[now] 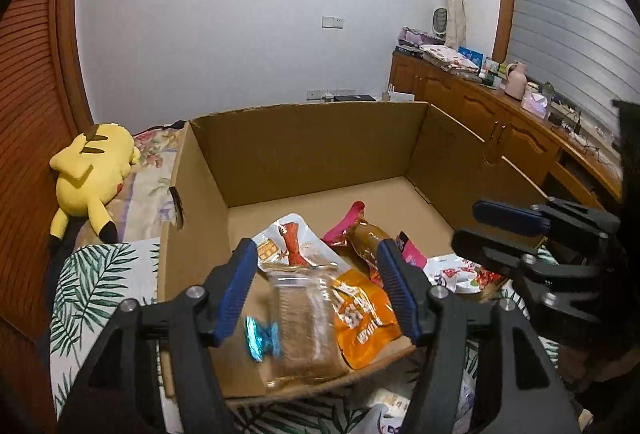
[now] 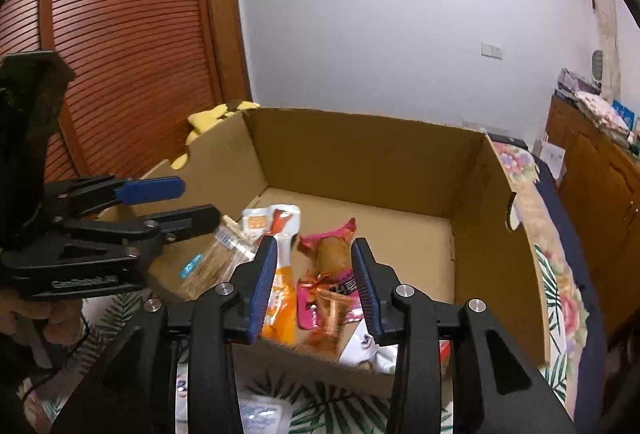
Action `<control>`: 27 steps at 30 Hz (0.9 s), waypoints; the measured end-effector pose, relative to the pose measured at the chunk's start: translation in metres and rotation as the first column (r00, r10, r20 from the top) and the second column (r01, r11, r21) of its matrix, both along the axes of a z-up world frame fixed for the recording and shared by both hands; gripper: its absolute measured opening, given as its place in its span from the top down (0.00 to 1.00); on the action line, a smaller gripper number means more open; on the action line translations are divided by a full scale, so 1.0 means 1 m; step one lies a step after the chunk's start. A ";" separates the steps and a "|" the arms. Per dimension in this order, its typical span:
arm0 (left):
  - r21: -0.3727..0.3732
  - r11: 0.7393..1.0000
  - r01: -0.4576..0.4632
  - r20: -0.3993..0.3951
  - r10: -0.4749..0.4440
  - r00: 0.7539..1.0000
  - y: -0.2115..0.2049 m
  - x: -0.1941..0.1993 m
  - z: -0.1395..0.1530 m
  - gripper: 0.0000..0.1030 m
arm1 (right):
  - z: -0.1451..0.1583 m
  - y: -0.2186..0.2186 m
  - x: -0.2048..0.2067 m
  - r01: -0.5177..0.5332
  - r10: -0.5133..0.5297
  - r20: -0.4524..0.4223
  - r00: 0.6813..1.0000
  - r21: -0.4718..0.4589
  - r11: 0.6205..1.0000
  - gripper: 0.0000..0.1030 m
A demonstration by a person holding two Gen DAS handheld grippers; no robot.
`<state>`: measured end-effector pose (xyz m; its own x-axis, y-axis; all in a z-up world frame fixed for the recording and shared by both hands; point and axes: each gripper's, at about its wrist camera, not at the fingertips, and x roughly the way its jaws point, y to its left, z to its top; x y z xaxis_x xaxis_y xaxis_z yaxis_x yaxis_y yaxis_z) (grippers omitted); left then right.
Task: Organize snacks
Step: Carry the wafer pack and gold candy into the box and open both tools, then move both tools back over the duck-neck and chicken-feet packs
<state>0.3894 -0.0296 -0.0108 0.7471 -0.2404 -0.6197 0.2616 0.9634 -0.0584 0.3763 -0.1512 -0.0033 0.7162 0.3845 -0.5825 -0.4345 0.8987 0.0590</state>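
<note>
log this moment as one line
stage: snacks in cardboard box | left hand-held gripper: open, empty, over clear packet | right hand-held gripper: open, empty

Snack packets (image 1: 320, 286) lie in the cardboard box (image 1: 304, 154) on the bed (image 1: 148, 170).

Hardly any writing can be made out. The flat orange foil snack pouch (image 1: 366, 318), lying near the front edge inside the open brown cardboard box (image 1: 304, 150), carries large white characters, but they appear upside down and blurred and cannot be read. The pink snack wrapper (image 2: 340, 284) just beside it in the box has a dark band with pale capital letters, partly hidden and unclear. In the right wrist view, the black plastic body of the left claw (image 2: 176, 200), at the box's left wall, bears a raised white word too blurred to read.
</note>
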 end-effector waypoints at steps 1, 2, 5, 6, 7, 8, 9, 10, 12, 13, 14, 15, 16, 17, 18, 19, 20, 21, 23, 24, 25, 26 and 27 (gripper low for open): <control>0.012 1.000 -0.002 0.004 0.002 1.000 -0.002 -0.003 0.000 0.39 | 0.002 -0.001 -0.006 -0.004 0.004 0.004 1.000 0.005 1.000 0.61; 0.019 1.000 0.002 0.009 -0.002 1.000 -0.003 -0.007 0.001 0.38 | 0.004 -0.003 -0.011 -0.008 0.008 0.007 1.000 0.011 1.000 0.60; 0.023 1.000 0.004 0.032 -0.004 0.999 -0.002 -0.019 0.005 0.32 | 0.009 -0.007 -0.032 -0.015 0.014 0.011 1.000 0.033 0.999 0.58; 0.018 1.000 0.005 0.043 -0.006 0.999 -0.002 -0.025 0.008 0.31 | 0.010 -0.009 -0.039 -0.014 0.013 0.010 1.000 0.040 0.999 0.58; 0.014 1.000 0.009 0.049 -0.009 0.999 -0.001 -0.030 0.010 0.31 | 0.010 -0.012 -0.048 -0.013 0.013 0.009 1.000 0.048 0.999 0.57; 0.011 1.000 0.012 0.050 -0.012 0.999 0.000 -0.034 0.012 0.31 | 0.011 -0.015 -0.055 -0.011 0.011 0.008 1.000 0.055 0.998 0.56; 0.010 1.000 0.015 0.051 -0.015 0.999 0.001 -0.038 0.013 0.31 | 0.010 -0.017 -0.062 -0.009 0.009 0.001 1.000 0.063 0.998 0.56; 0.011 1.000 0.018 0.053 -0.018 0.998 0.002 -0.043 0.015 0.31 | 0.009 -0.019 -0.071 -0.006 0.006 -0.008 1.000 0.068 0.998 0.56; 0.014 1.000 0.022 0.061 -0.023 0.998 0.004 -0.053 0.020 0.30 | 0.007 -0.024 -0.084 0.007 -0.006 -0.016 1.000 0.068 0.998 0.56; 0.015 1.000 0.023 0.065 -0.024 0.998 0.005 -0.058 0.022 0.30 | 0.006 -0.027 -0.091 0.013 -0.012 -0.017 1.000 0.064 0.998 0.55; 0.017 1.000 0.026 0.071 -0.027 0.997 0.007 -0.064 0.024 0.30 | 0.005 -0.029 -0.098 0.017 -0.016 -0.018 1.000 0.063 0.998 0.55; 0.019 0.999 0.029 0.076 -0.030 0.997 0.007 -0.069 0.026 0.30 | 0.004 -0.031 -0.104 0.022 -0.020 -0.022 1.000 0.064 0.998 0.53; 0.022 0.999 0.031 0.083 -0.033 0.996 0.008 -0.075 0.027 0.30 | 0.003 -0.034 -0.110 0.027 -0.025 -0.030 0.999 0.070 0.997 0.51; 0.026 0.999 0.031 0.090 -0.033 0.995 0.009 -0.081 0.028 0.29 | 0.001 -0.037 -0.116 0.032 -0.029 -0.039 0.999 0.075 0.997 0.50; 0.030 0.999 0.032 0.094 -0.035 0.995 0.010 -0.088 0.029 0.29 | -0.001 -0.039 -0.121 0.038 -0.034 -0.048 0.998 0.076 0.996 0.49; 0.031 0.999 0.035 0.097 -0.038 0.995 0.012 -0.094 0.029 0.29 | -0.005 -0.041 -0.126 0.046 -0.041 -0.058 0.997 0.072 0.996 0.48; 0.028 0.999 0.037 0.097 -0.039 0.995 0.013 -0.102 0.029 0.29 | -0.008 -0.042 -0.131 0.052 -0.048 -0.068 0.997 0.067 0.996 0.47; 0.025 0.999 0.038 0.095 -0.040 0.995 0.014 -0.106 0.028 0.29 | -0.012 -0.043 -0.134 0.059 -0.054 -0.078 0.996 0.062 0.996 0.47; 0.019 0.999 0.042 0.090 -0.043 0.995 0.017 -0.117 0.025 0.29 | -0.022 -0.045 -0.142 0.076 -0.070 -0.103 0.992 0.048 0.996 0.46; 0.022 0.999 0.042 0.089 -0.044 0.995 0.018 -0.121 0.023 0.29 | -0.027 -0.046 -0.147 0.082 -0.076 -0.111 0.991 0.046 0.996 0.45; 0.031 0.999 0.041 0.088 -0.044 0.995 0.018 -0.127 0.021 0.29 | -0.031 -0.047 -0.150 0.090 -0.084 -0.124 0.989 0.044 0.995 0.44; 0.040 0.998 0.039 0.087 -0.042 0.995 0.018 -0.132 0.018 0.29 | -0.035 -0.048 -0.153 0.099 -0.093 -0.132 0.987 0.042 0.994 0.43; 0.048 0.998 0.037 0.083 -0.041 0.996 0.018 -0.136 0.015 0.29 | -0.039 -0.049 -0.157 0.107 -0.101 -0.139 0.985 0.038 0.994 0.43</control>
<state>0.2535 -0.0114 0.0039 0.7874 -0.2432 -0.5664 0.3012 0.9535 0.0093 0.2192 -0.2003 -0.0426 0.6687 0.3396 -0.6614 -0.3235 0.9339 0.1524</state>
